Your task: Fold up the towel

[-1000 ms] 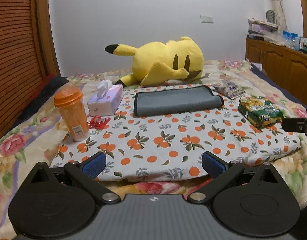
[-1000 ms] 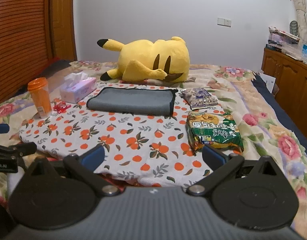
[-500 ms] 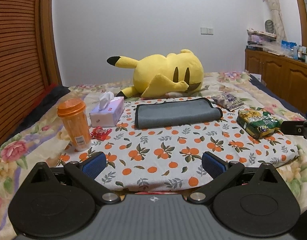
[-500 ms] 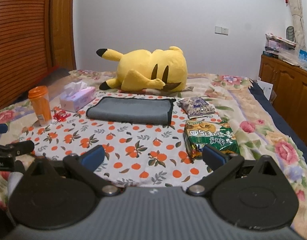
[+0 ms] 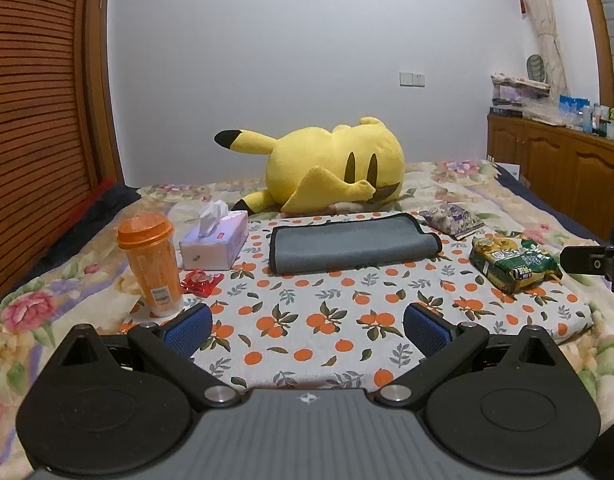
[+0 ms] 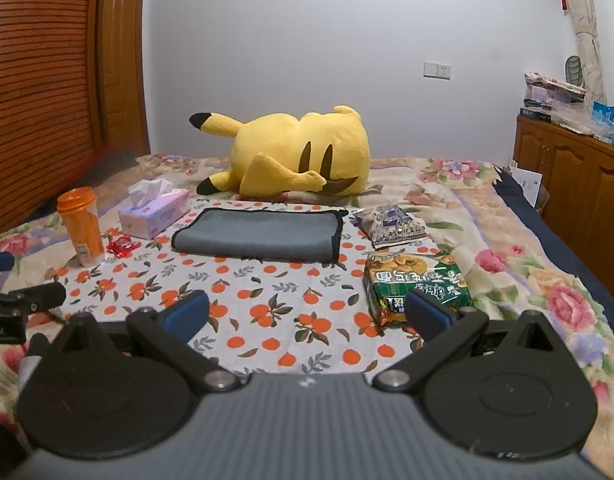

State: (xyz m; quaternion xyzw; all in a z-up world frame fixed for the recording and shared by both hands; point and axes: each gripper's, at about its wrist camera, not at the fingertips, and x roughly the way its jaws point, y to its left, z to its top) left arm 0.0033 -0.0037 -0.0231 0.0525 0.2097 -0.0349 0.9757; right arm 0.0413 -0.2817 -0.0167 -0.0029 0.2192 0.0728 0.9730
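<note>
While the towel (image 5: pixel 349 247) lies flat on the orange-print cloth (image 5: pixel 331 320) at the far side of the bed, already doubled into a long grey strip with a dark hem, I hold both jaws wide apart and empty, well short of it. My left gripper (image 5: pixel 307 322) faces its middle; my right gripper (image 6: pixel 307 312) sits nearer its right end. It looks soft, light and limp, so I judge it will sag and drag unless I pinch both layers together at the two corners of one short end, where the hem gives my pads something firmer to bite. Just left of it stands a tissue box (image 5: pixel 215 246), then a red wrapper (image 5: pixel 201 280) and an orange cup (image 5: pixel 151 258). Right of it lie a purple packet (image 5: pixel 453 220) and a green packet (image 5: pixel 513 264). Behind it, nearly touching the cloth's far edge, sprawls a yellow plush (image 5: pixel 331 172).
</note>
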